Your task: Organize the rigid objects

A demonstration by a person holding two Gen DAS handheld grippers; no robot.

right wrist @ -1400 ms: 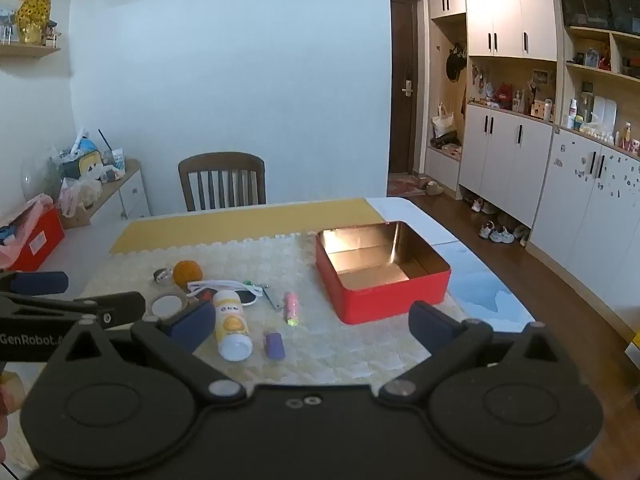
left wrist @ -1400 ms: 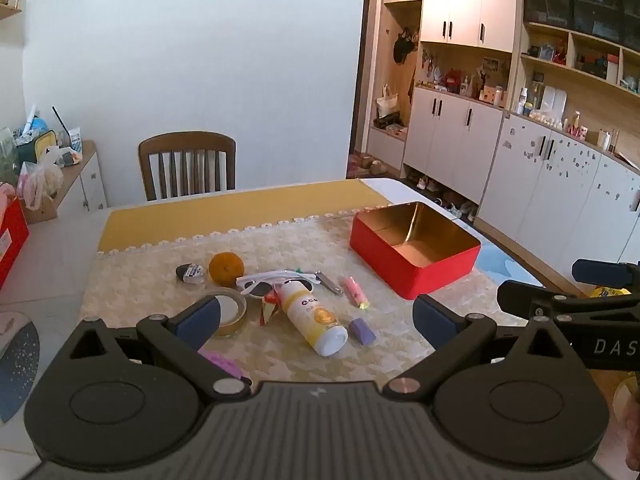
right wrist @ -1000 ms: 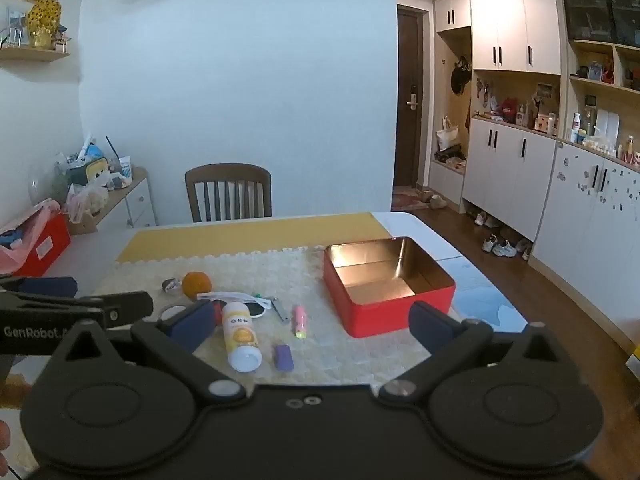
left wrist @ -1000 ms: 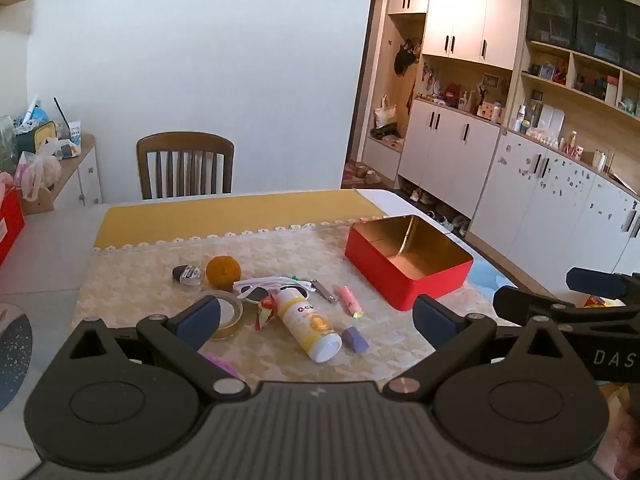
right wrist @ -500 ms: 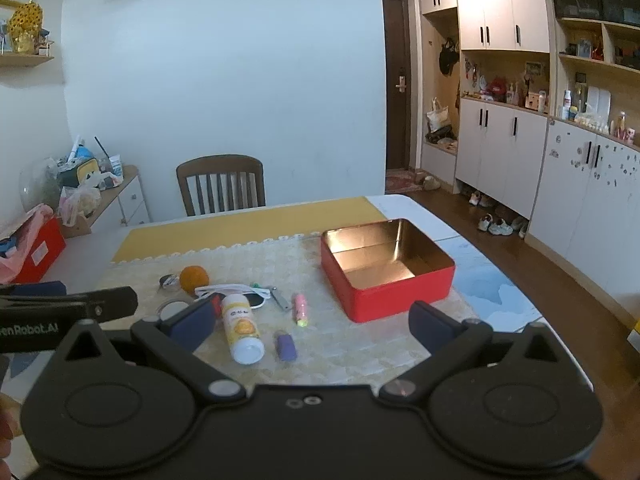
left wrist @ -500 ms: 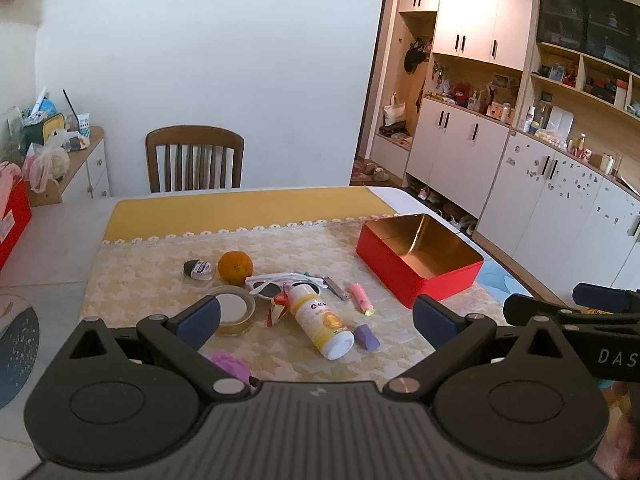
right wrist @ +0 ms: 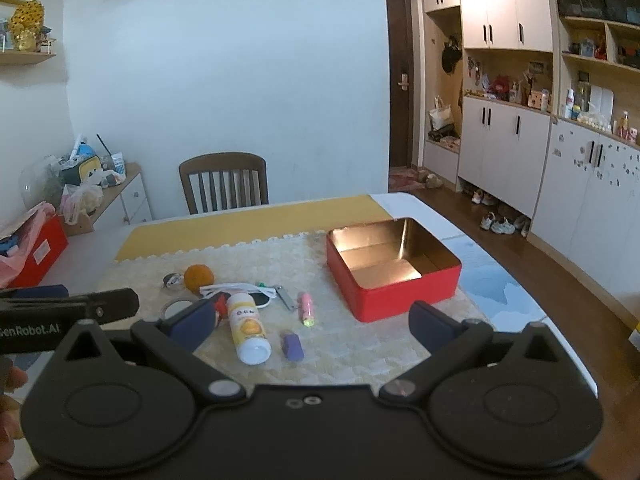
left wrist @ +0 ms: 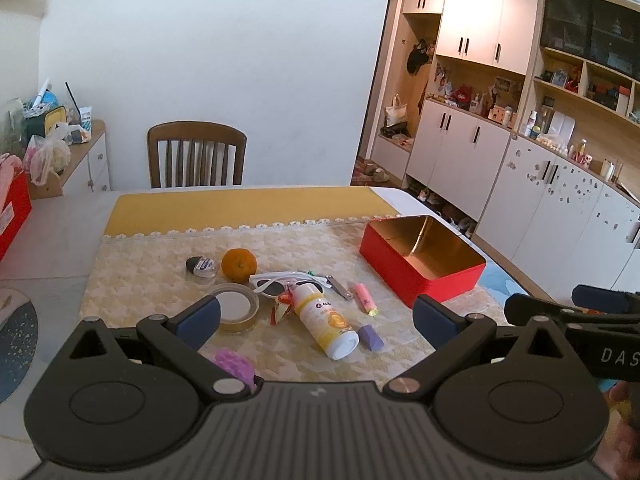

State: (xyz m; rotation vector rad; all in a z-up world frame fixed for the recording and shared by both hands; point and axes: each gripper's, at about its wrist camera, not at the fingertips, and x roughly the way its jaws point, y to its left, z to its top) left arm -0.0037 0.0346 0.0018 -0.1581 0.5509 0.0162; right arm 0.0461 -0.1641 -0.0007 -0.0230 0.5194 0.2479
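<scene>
Both claws hang above the near edge of the desk [left wrist: 60,248], each spread wide with nothing between its fingers: the left claw [left wrist: 316,316] faces the clutter, and the right claw [right wrist: 312,322] faces the gap between the clutter and the tin. On the cream cloth, going from the left, a small dark roll of tape [left wrist: 201,267] lies just beside an orange [left wrist: 239,265]. Nearer sits a wide ring of clear tape [left wrist: 236,307], and a purple fuzzy thing [left wrist: 234,364] shows partly behind the left claw's finger. White sunglasses [left wrist: 280,282] touch the cap end of a white and yellow bottle [left wrist: 326,326] lying on its side. Next come nail clippers [left wrist: 338,282], a pink highlighter [left wrist: 365,299] and a purple eraser [left wrist: 371,338]. Well apart on the right stands the open red tin [right wrist: 394,270]; its gold inside holds nothing.
</scene>
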